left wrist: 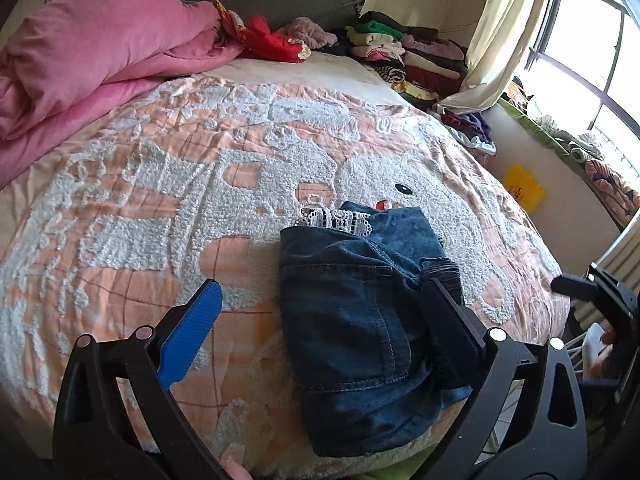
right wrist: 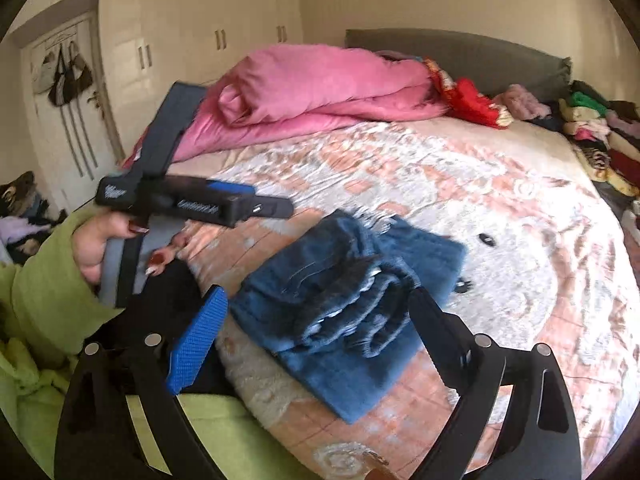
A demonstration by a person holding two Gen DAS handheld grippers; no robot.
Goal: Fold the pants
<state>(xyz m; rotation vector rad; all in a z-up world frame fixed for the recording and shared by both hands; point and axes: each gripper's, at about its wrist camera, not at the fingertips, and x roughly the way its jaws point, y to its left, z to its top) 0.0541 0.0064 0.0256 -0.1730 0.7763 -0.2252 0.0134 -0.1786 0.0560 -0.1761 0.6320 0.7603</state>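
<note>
Blue-padded left hand-held gripper point(left wrist: 322, 300): jaws spread wide, nothing between the pads; it hangs above the near end of the folded pants, clear of the cloth.
Right hand-held gripper point(right wrist: 320, 312): jaws also wide apart and empty, held above the bundle's thick edge; I judge both have let go because the fold is done.
Pants point(left wrist: 360, 320): dark denim, folded into a compact stack, lying near the foot edge of the bed point(left wrist: 140, 200), toward its window side; a strip of white lace point(left wrist: 340, 220) shows at the far end.
Why there: the flat stretch of patterned quilt by the foot edge gives room to press the layers down.
Person: a hand point(right wrist: 94, 248) in a lime-green sleeve point(right wrist: 44, 300) grips the left tool's handle, just off the foot edge.
Surroundings: pink duvet point(left wrist: 100, 60) heaped at the head corner; stacked clothes point(left wrist: 400, 48) at the opposite head corner by the curtain point(left wrist: 500, 32).
Obstruction: none near the pants; both heaps lie well apart.
</note>
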